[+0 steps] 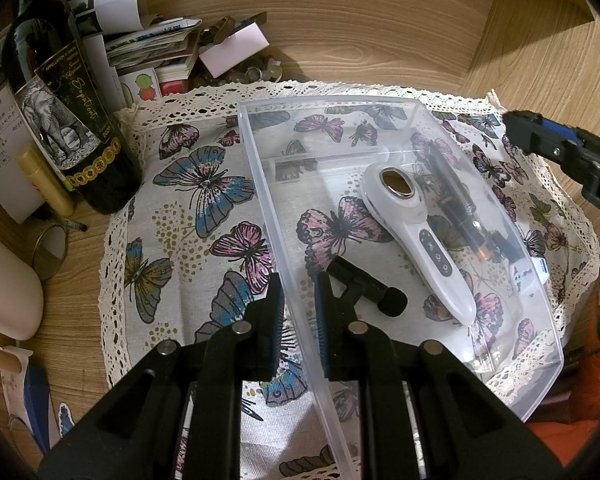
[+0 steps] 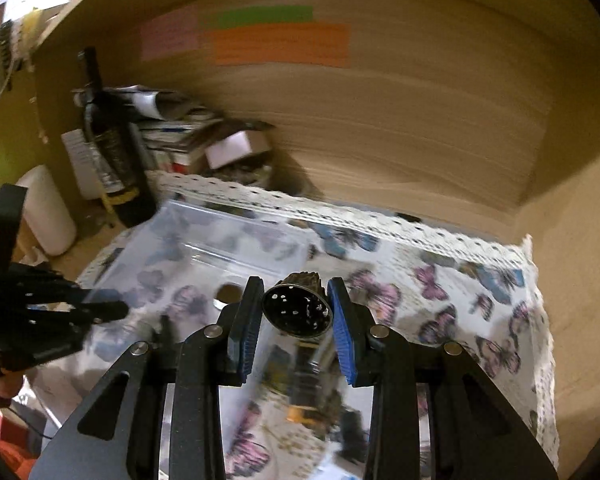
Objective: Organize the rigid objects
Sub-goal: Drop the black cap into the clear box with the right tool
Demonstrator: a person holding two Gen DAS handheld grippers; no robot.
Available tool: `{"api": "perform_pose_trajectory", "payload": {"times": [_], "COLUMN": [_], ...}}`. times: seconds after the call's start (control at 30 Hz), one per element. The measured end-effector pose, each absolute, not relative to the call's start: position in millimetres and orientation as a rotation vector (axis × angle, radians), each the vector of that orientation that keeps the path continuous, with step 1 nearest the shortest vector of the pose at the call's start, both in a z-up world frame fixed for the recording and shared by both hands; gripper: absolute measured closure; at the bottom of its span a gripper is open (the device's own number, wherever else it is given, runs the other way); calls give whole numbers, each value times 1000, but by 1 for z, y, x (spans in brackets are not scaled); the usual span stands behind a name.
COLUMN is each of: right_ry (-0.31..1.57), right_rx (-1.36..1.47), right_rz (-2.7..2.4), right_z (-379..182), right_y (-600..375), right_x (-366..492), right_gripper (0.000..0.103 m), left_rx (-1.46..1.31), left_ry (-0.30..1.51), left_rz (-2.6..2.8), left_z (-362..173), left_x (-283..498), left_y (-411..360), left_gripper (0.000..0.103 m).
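A clear plastic bin (image 1: 260, 168) sits on a butterfly cloth (image 1: 188, 216). Inside it lie a white handheld device (image 1: 424, 236), a black pen-like tube (image 1: 456, 196), a small black microphone (image 1: 364, 286) and a white die (image 1: 522, 274). My left gripper (image 1: 298, 300) straddles the bin's left wall, its jaws a little apart on either side of it. My right gripper (image 2: 296, 320) is shut on a dark round metal piece with small holes (image 2: 298, 308), held above the bin (image 2: 204, 236). It also shows in the left wrist view (image 1: 560, 152) at the right edge.
A dark wine bottle (image 1: 64, 120) stands left of the cloth, with a yellow tube (image 1: 46, 182), a metal cup (image 1: 50, 246) and a white container (image 1: 8, 288) near it. A pile of papers and cards (image 1: 152, 48) lies behind. Wooden walls enclose the back and right.
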State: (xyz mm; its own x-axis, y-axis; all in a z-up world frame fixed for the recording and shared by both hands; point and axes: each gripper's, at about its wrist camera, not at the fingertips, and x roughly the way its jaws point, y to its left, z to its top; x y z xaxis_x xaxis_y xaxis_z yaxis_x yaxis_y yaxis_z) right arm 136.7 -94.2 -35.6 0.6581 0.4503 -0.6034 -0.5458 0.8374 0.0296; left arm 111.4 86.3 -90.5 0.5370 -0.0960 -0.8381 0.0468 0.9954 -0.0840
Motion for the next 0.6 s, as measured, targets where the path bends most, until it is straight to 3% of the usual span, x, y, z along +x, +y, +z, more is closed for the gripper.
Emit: {"api": "perform_pose_trajectory", "payload": {"times": [0.6], "right_ry": [722], "right_rx": [-273], "right_rz": [733], "right_z": [-55], "right_y": [-33], "right_x": [130], "right_gripper": [73], "left_rx": [-53], "left_ry": [998], "left_rz": [-91], "left_z": [-90], "left_x": [112], "left_y": [86], "left_gripper": [88]}}
